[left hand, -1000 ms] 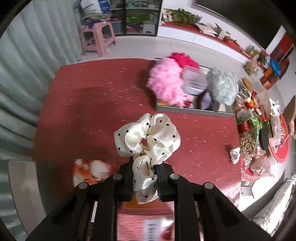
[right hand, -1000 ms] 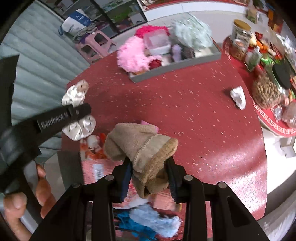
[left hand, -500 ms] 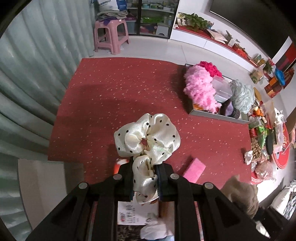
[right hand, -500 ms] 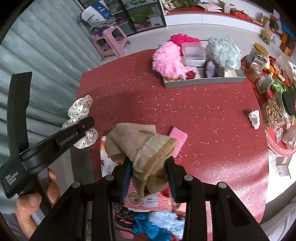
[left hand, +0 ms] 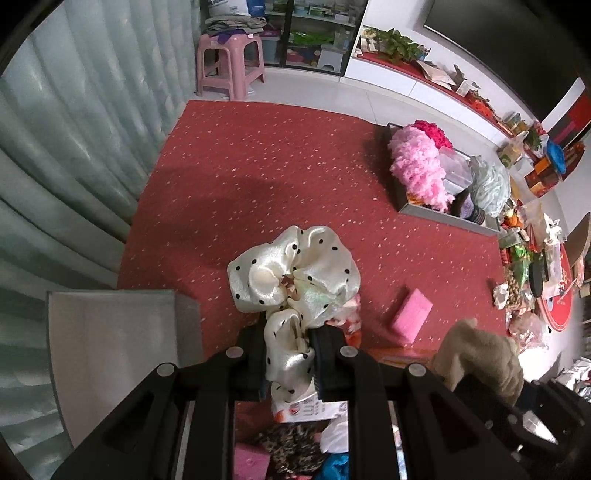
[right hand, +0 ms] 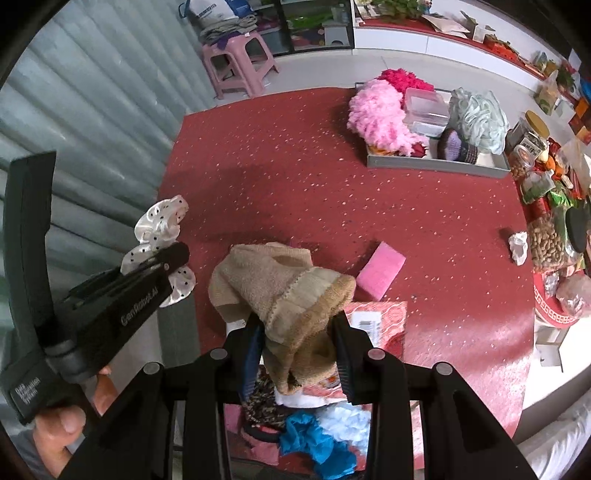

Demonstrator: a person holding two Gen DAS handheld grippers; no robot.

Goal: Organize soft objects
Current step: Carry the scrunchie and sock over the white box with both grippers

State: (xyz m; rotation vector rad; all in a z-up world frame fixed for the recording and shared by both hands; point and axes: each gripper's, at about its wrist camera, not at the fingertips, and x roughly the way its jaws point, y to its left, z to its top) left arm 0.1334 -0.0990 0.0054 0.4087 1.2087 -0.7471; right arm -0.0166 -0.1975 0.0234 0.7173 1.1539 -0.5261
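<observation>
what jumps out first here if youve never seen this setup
Each pair of tongs holds something soft up over the red table: the left tongs pinch a cream polka-dot scrunchie, the right tongs a tan knit sock. At the far side, a grey tray carries fluffy pink puffs.

A pink plastic stool [right hand: 238, 61] stands on the pale floor at eleven o'clock, with folded cloth and a white sack [right hand: 214, 14] piled on it. Ribbed grey curtains [left hand: 66, 140] fill the nine o'clock side. At one o'clock, a low white cabinet [left hand: 391, 79] carries a leafy potted plant [left hand: 397, 38]. Jars [right hand: 532, 134], a heap of peanuts [right hand: 546, 242] and bright packets crowd the table edge at three o'clock.
</observation>
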